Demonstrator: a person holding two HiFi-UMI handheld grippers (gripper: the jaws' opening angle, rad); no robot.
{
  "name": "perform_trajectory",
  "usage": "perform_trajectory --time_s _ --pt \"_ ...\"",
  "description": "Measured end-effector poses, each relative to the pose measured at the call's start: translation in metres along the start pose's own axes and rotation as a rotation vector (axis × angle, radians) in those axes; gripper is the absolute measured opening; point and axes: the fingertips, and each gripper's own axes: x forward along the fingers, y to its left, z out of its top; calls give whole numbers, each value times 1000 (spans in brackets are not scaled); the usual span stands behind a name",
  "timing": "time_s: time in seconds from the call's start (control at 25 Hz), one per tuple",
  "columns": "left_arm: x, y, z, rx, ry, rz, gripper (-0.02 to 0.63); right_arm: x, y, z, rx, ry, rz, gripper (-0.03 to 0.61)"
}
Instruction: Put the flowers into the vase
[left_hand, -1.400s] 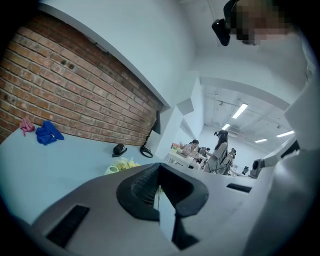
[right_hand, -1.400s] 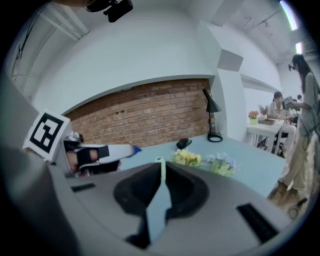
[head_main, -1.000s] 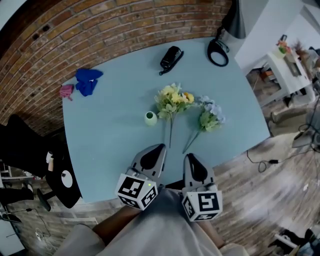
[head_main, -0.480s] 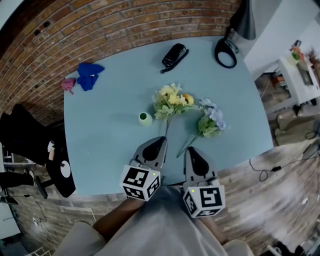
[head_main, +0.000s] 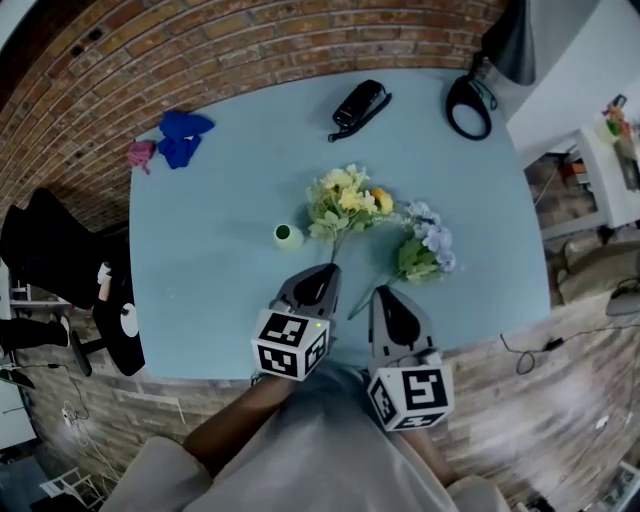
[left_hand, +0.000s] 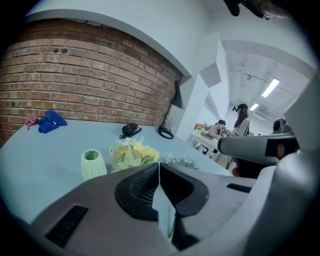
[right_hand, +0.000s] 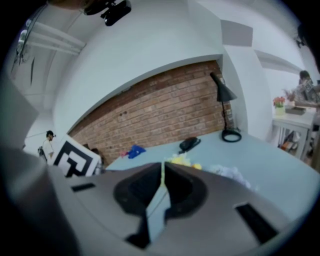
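Two bunches of pretend flowers lie on the light blue tabletop (head_main: 200, 300), near its middle. One is a yellow flower bunch (head_main: 345, 198) with green leaves. The other is a pale blue flower bunch (head_main: 428, 240) with some white in it. They lie side by side, and their thin stems point back toward the person. The small pale green vase (head_main: 288, 236) stands upright just beside the yellow flower bunch, on its left, and does not touch it. The left gripper (head_main: 322, 270) is over the near part of the tabletop, with its tip close to the stem of the yellow flower bunch. Its jaws are pressed together with nothing between them. The right gripper (head_main: 385, 292) is next to it, with its tip close to the stem end of the pale blue flower bunch. Its jaws are pressed together too and hold nothing. At the far side of the tabletop lie a black pouch (head_main: 358, 103), a blue cloth (head_main: 180, 135) and a small pink cloth (head_main: 140, 155). A black lamp (head_main: 510, 45) stands at the far right corner. A red brick wall (head_main: 250, 40) is behind the tabletop.
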Motion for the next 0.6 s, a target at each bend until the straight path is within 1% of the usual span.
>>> perform_trajectory --time_s 0.28,0.52,0.6 --pt "27 12 -12 -19 94 17 19 12 -17 -4 36 22 9 25" --pt "43 18 -23 12 185 28 23 23 -25 -8 79 34 20 25" --pt "49 21 -26 16 209 32 44 25 -27 -10 89 42 24 25"
